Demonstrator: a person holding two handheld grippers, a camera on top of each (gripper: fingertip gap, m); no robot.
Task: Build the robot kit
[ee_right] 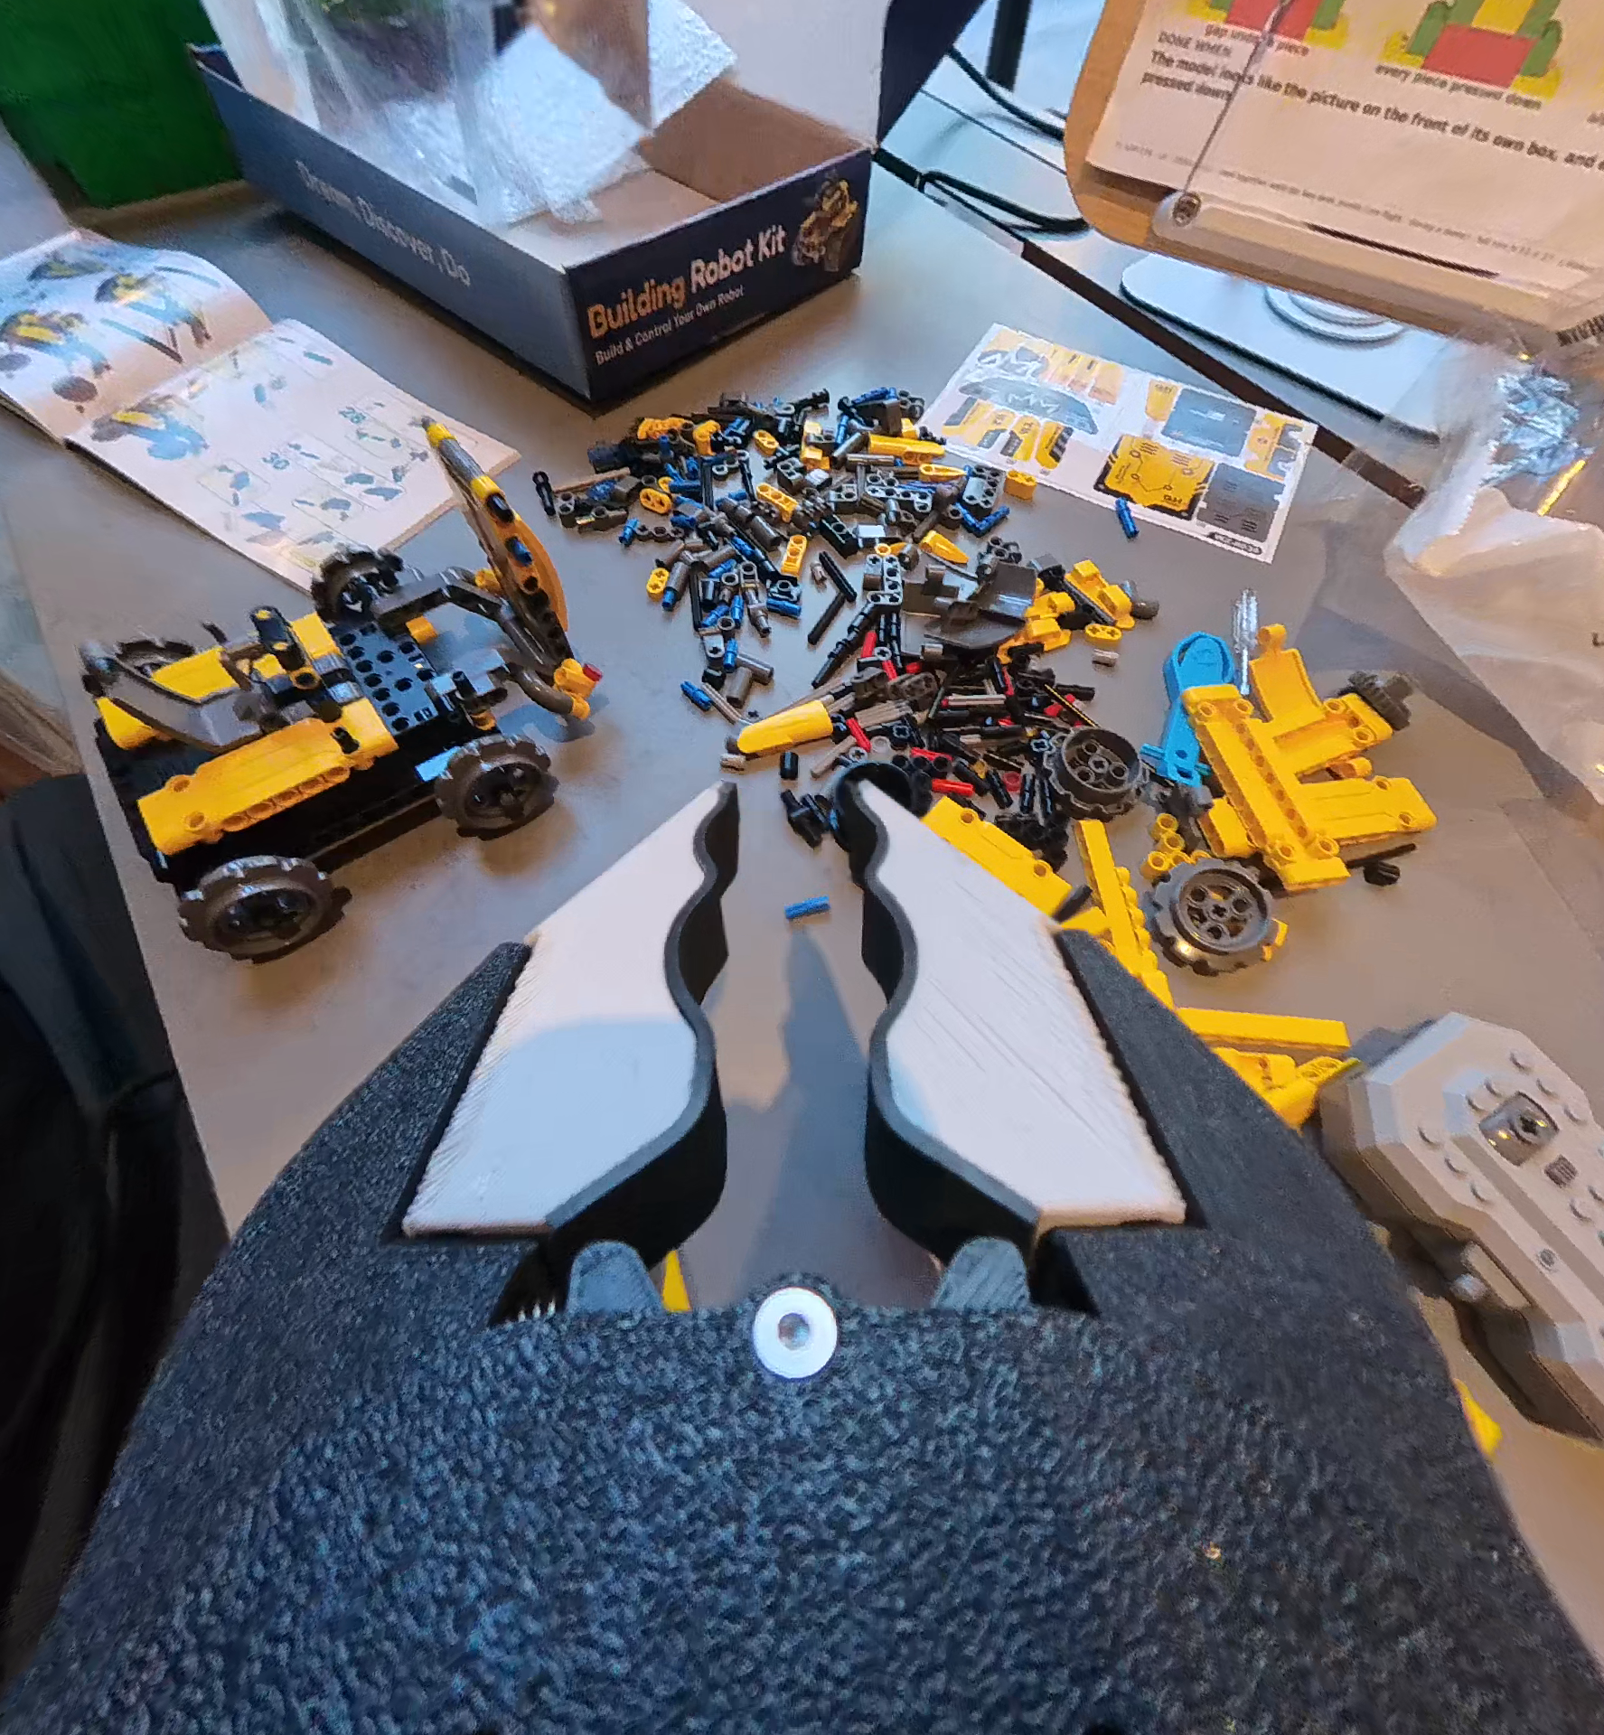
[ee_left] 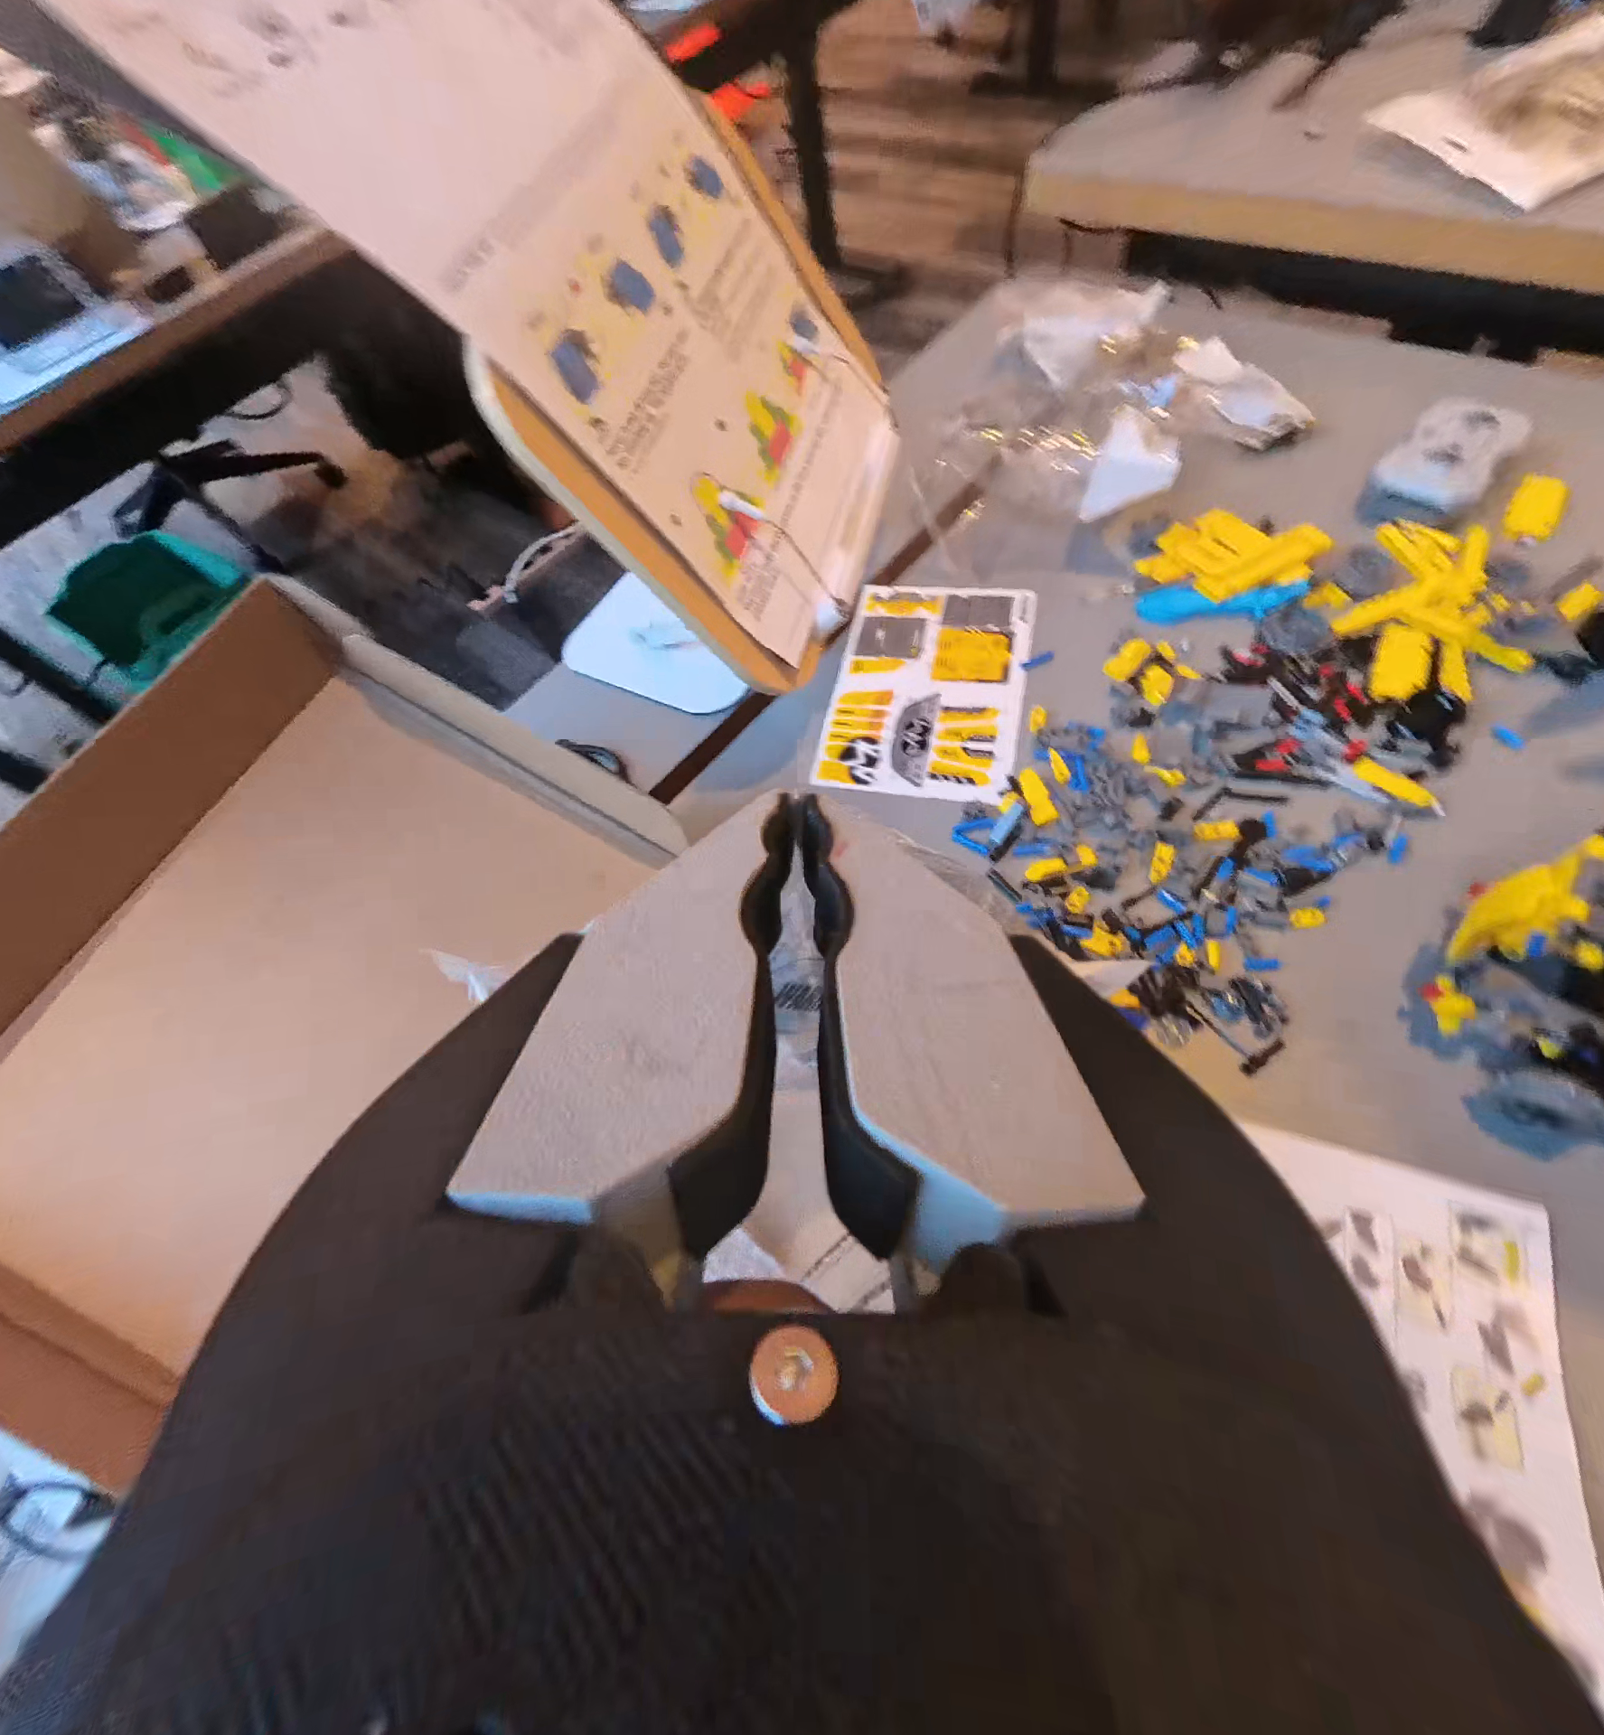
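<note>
- The left gripper [ee_left: 800,809] is up off the grey desk [ee_left: 1342,1108], its jaws pressed together on nothing, pointing toward the sticker sheet [ee_left: 927,693] near the desk's edge.
- The right gripper [ee_right: 790,796] hovers with jaws parted and empty, above a small blue plastic pin [ee_right: 807,908].
- The half-built yellow-and-black wheeled brick vehicle [ee_right: 328,723] sits beside the loose heap of yellow, blue and black bricks [ee_right: 835,582].

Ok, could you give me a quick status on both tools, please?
Left tool shut, empty, above table edge. Right tool open over small blue pin. Loose parts pile just ahead.
</note>
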